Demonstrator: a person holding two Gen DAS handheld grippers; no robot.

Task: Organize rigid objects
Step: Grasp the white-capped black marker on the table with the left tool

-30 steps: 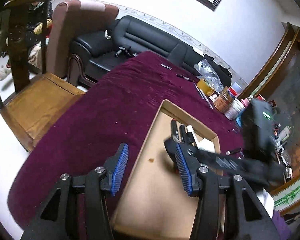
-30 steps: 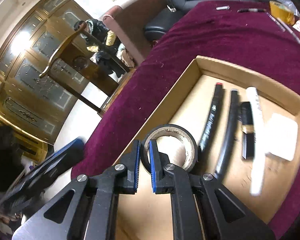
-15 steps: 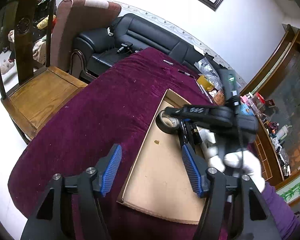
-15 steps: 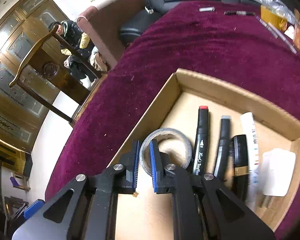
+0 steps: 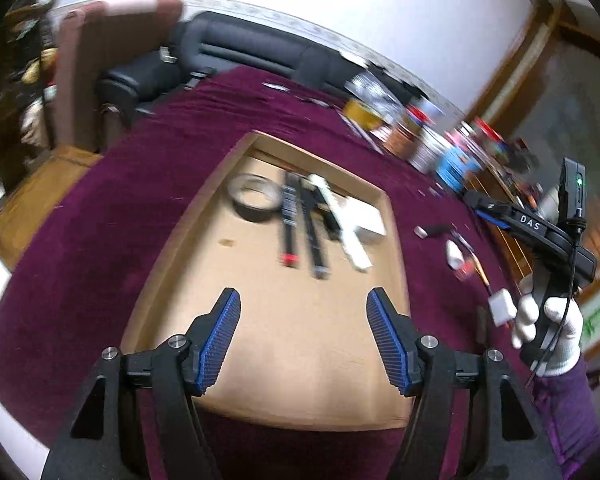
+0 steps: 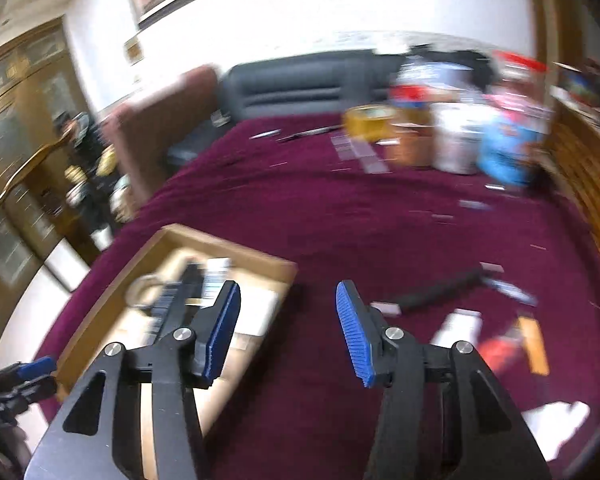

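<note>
— Counting what's in the box [image 5: 204, 216]: a tape roll [image 5: 255, 197], three or so markers [image 5: 289, 224], a white tube [image 5: 340, 220] and a flat white block [image 5: 366, 220], all lined up at the far end.

— And your grippers?

— My left gripper [image 5: 303, 336] hangs over the box's bare near half, jaws opening, nothing between them. My right gripper [image 6: 288, 332] is off to the side above the cloth [image 6: 340, 208], jaws opening too, empty.

— What's left?

— I judge a fair bit: a dark pen [image 6: 436, 292], a small white piece [image 6: 458, 326], something red and orange [image 6: 516, 344], too blurred to name.

— Anything in the way?

— Jars [image 6: 456, 136] and a yellow tape roll [image 6: 370, 120] crowd the far edge, well apart from those pieces. My path looks free.
</note>
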